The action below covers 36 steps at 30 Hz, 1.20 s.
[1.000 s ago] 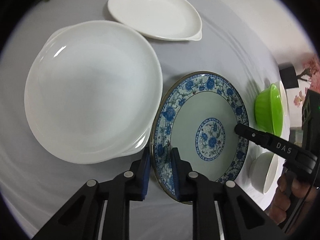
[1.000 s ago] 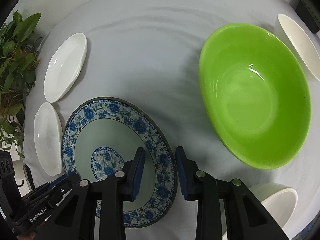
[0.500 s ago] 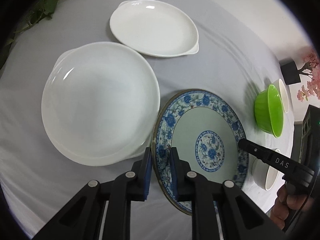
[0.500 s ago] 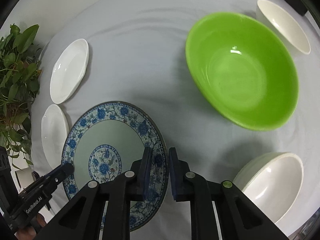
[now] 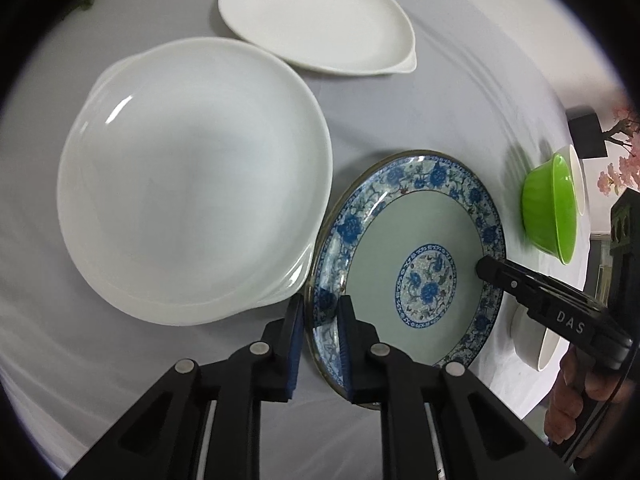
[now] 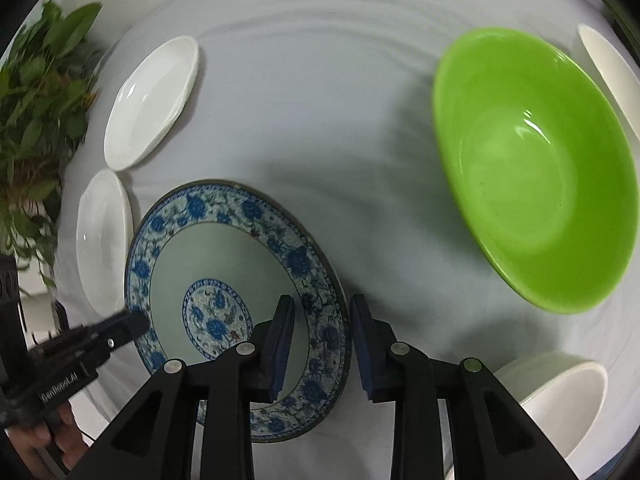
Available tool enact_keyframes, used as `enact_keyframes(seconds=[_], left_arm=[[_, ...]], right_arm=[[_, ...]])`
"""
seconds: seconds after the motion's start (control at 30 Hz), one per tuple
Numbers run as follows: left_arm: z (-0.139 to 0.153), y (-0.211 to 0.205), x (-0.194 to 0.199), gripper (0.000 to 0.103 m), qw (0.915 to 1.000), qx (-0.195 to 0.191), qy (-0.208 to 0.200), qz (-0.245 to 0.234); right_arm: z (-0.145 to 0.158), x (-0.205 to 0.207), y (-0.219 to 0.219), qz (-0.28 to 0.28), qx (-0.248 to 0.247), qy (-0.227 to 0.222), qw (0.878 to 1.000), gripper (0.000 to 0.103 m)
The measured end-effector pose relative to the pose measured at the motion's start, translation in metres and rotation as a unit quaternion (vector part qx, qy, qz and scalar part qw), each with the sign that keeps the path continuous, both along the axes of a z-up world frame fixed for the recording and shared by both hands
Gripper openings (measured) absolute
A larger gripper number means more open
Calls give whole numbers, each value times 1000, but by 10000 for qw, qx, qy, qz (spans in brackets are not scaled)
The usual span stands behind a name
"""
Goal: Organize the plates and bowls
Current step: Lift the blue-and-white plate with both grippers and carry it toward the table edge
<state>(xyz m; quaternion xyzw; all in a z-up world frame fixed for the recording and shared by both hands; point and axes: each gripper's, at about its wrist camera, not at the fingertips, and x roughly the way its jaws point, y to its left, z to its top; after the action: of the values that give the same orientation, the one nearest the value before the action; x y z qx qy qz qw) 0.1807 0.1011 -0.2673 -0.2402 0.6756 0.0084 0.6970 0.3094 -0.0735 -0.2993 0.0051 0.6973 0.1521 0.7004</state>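
**Blue plate gripped, nothing stacked yet**

My left claw (image 5: 318, 334) is narrow, pinching the blue plate (image 5: 408, 256) by its near rim beside the big white plate (image 5: 192, 184). My right claw (image 6: 322, 342) has just been opening, its pads straddling the opposite rim without pressing. The white plates, the green bowl (image 6: 536, 176) and the white bowl (image 6: 560, 396) lie apart, unsorted. The white bowl is cut off at the picture's edge.
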Motion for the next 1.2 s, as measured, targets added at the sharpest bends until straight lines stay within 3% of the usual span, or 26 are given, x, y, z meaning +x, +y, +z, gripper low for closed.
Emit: enact_keyframes(seconds=[0.13,0.27,0.6,0.97,1.2], left_arm=[[-1,-1,2,22,10000,-17,-34,66],[0,-2,2,21,10000,30,-40,70],[13,-8,0,22,9996,211,-185,-13],[58,-17,-3,23,9973,345,-634,-151],[84,-30,-19,22,9959,360,-769,-314]], right_arm=[[0,3,8,202,-53,60,9998,26],[2,2,5,293,-2,138,9995,24],[17,-5,-21,11,493,105,9987,15],[76,-22,-46,-220,606,-316,9974,14],[126,-58,-70,-453,634,-468,9959,12]])
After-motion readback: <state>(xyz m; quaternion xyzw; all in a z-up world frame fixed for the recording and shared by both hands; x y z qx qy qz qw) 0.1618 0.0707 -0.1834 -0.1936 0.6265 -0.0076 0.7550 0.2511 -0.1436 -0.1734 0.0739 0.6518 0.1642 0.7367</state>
